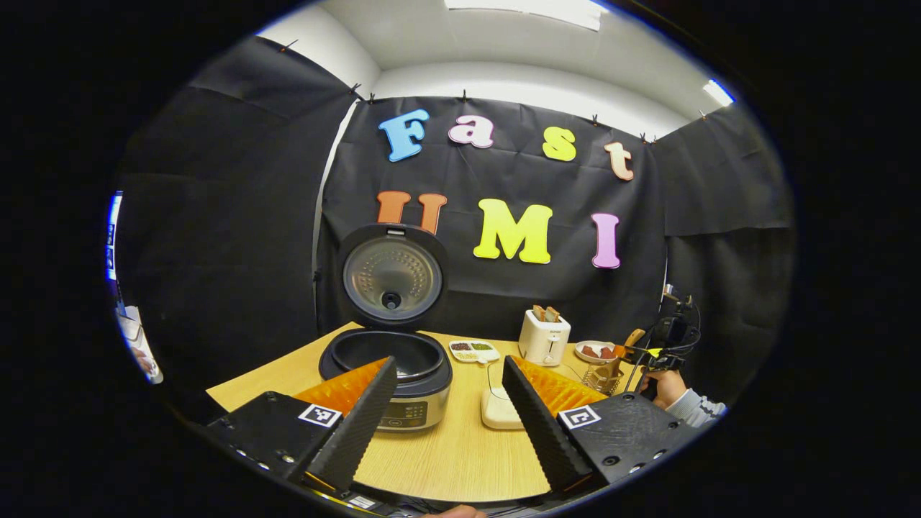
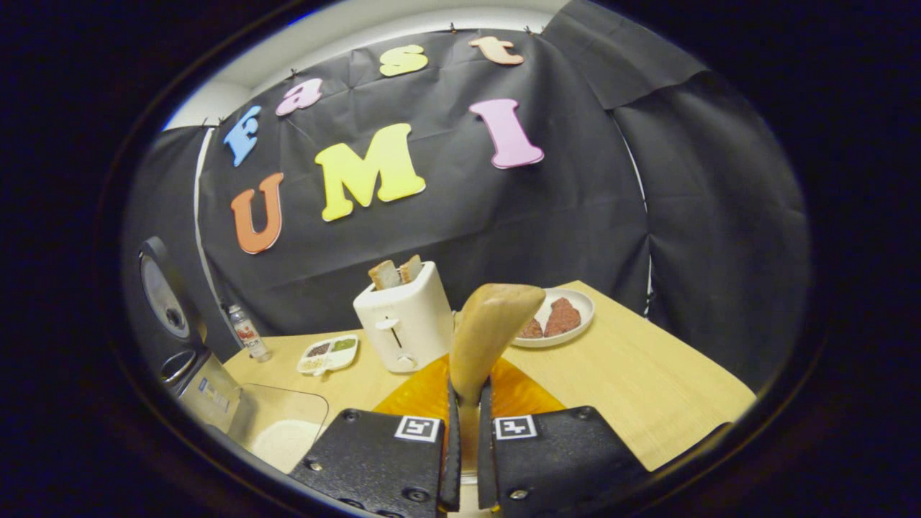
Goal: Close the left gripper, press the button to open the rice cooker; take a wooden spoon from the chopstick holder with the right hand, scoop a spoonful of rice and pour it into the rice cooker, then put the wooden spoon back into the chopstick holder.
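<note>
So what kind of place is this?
Probably a mock kitchen counter in a recording booth: an open rice cooker, a toaster holding bread and a plate of food on a wooden table.

Light wooden tabletop [image 1: 460, 460] bearing black rice cooker [image 1: 403, 374] (lid raised), white toaster [image 1: 545, 338], sectioned white condiment tray [image 1: 474, 351], wire chopstick holder [image 1: 603, 377].

A: What has the right gripper [image 2: 466, 424] got?
B: A wooden spoon [image 2: 489, 331], its handle pinched between both fingers, bowl upright above them

A: And behind the spoon?
B: A white toaster [image 2: 406, 324] with two slices of bread [image 2: 394, 273] standing in its slots. To its right, a white plate [image 2: 575, 316] carrying reddish pieces. To its left, a small divided dish [image 2: 329, 354] and a little bottle [image 2: 247, 334]

A: The rice cooker [image 2: 191, 374]?
B: Far left on the wooden table [image 2: 647, 388], lid raised, with a clear container of rice [image 2: 284, 432] just beside it
</note>
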Demonstrator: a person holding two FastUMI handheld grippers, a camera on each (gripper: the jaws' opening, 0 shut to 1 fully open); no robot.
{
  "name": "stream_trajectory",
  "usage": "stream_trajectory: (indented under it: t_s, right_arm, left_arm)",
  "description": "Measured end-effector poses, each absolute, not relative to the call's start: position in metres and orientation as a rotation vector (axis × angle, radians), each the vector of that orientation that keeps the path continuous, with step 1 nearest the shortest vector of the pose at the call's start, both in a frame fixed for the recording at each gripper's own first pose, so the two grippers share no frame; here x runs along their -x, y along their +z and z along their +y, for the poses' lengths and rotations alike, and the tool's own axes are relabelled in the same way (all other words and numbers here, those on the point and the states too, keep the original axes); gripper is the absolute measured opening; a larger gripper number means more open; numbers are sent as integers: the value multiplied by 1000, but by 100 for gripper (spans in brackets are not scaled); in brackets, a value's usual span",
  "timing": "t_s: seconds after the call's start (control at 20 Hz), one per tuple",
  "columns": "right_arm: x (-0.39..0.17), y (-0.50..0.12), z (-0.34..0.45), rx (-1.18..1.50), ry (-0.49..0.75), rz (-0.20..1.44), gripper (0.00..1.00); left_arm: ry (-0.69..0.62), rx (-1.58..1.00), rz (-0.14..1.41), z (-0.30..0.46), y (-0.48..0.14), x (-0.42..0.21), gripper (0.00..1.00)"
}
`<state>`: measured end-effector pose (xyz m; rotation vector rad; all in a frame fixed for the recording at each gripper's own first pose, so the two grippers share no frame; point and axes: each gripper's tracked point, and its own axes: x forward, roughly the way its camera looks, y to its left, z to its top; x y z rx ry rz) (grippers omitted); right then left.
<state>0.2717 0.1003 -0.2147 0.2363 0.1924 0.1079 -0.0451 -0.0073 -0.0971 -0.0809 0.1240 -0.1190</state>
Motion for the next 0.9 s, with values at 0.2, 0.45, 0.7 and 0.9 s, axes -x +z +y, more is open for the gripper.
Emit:
stream_trajectory:
  t_s: [0.2,0.45,0.7,0.9]
  right_arm:
    - [-254,-163,96,-140,87,73,13]
    - [-213,-94,130,-24,152,-65,12]
    - [-189,-73,187,9,248,-96,10]
    - [-187,-105,241,20,325,-28,9]
  left_arm:
    - [-114,28,106,-4,-94,53,95]
    - [-135,20,96,-5,-93,64,94]
    - [-131,25,91,5,-91,70,94]
    - [-116,46,72,16,-86,75,94]
